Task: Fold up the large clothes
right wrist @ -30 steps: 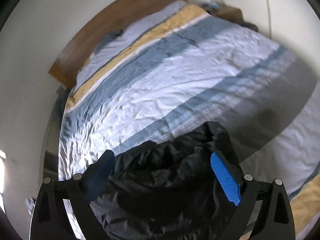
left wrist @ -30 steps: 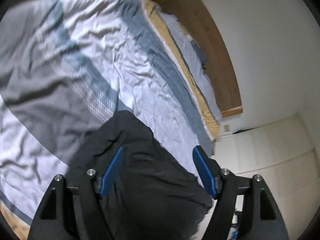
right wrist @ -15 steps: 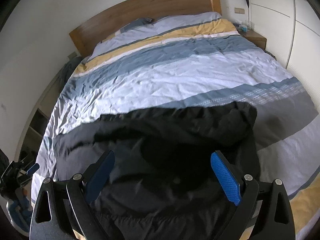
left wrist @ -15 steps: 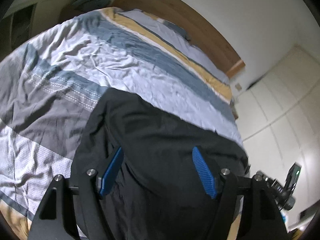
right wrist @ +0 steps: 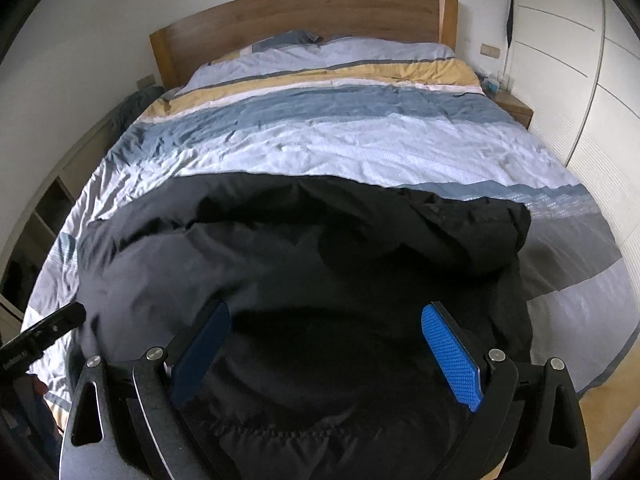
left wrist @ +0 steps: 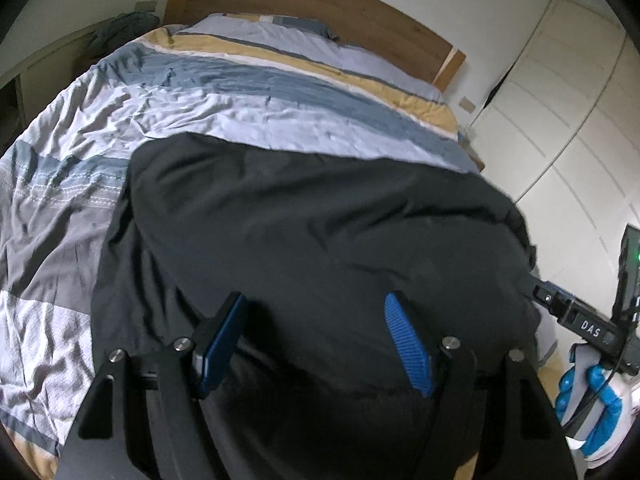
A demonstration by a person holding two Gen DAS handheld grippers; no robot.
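A large black garment (left wrist: 320,232) lies spread across the foot of the striped bed, rumpled, with a thick bunched fold at its right end (right wrist: 480,232). My left gripper (left wrist: 316,336) is open, its blue pads wide apart just above the garment's near part. My right gripper (right wrist: 326,344) is also open over the near edge of the same garment (right wrist: 300,264). Neither holds cloth. The right gripper's body and a gloved hand (left wrist: 592,396) show at the right edge of the left wrist view.
The bed has a striped blue, white, grey and yellow duvet (right wrist: 340,140) and a wooden headboard (right wrist: 304,16). White wardrobe doors (right wrist: 592,92) stand on the right, a nightstand (right wrist: 516,110) by the headboard, open shelves (right wrist: 52,208) on the left.
Both grippers swung to face the headboard squarely. The black garment went from a bunched heap to spread wider across the bed's foot. Both grippers stayed open.
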